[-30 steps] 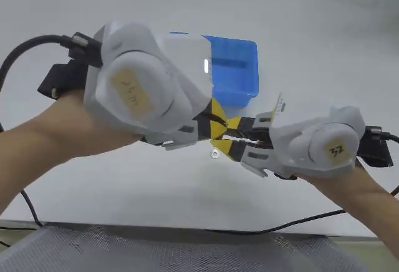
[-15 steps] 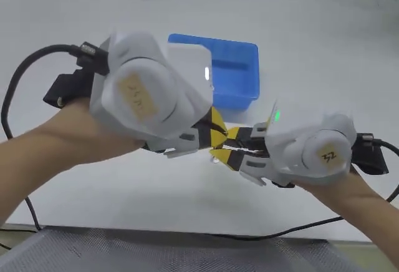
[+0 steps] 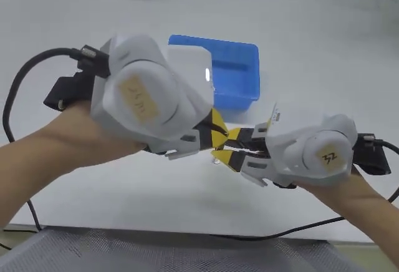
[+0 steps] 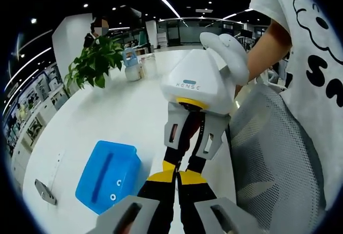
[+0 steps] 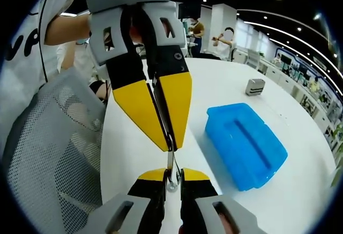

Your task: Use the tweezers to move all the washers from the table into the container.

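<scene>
My left claw is pinched shut on the tweezers. They run straight from its tips into the narrow slot of my right claw; whether that one actually clamps them I cannot tell. A washer lies between the right claw's tips. The blue container sits off to that claw's right, with two washers inside.

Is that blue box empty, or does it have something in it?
Not empty. The left gripper view shows two small washers lying on the floor of the blue container, near one end.
</scene>
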Demonstrator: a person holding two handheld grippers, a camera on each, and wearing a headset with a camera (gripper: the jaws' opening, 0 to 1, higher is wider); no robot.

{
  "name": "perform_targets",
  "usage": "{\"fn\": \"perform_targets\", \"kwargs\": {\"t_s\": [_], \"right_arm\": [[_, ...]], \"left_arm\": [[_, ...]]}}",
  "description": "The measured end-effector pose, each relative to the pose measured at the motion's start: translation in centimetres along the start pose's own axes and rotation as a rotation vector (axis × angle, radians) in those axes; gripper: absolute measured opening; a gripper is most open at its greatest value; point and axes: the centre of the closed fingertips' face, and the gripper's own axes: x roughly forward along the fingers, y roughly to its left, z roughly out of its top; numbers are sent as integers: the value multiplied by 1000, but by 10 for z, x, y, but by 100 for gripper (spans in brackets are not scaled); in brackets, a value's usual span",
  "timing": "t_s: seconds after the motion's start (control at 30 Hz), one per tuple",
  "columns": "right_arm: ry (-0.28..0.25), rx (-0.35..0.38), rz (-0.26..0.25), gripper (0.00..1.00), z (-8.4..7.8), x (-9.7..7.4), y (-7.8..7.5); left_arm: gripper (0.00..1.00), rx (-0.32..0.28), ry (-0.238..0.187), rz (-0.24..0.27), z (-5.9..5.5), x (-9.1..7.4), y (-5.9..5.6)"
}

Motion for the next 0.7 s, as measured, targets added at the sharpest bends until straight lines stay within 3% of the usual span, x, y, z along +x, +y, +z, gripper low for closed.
{"fn": "perform_targets", "kwargs": {"t_s": [0.4, 0.7], "right_arm": [[6, 9, 14, 4, -3, 1, 1], [16, 0, 13, 3, -1, -2, 3]], "left_arm": [[0, 4, 13, -7, -1, 1, -2], [0, 39, 29, -16, 3, 0, -6]]}}
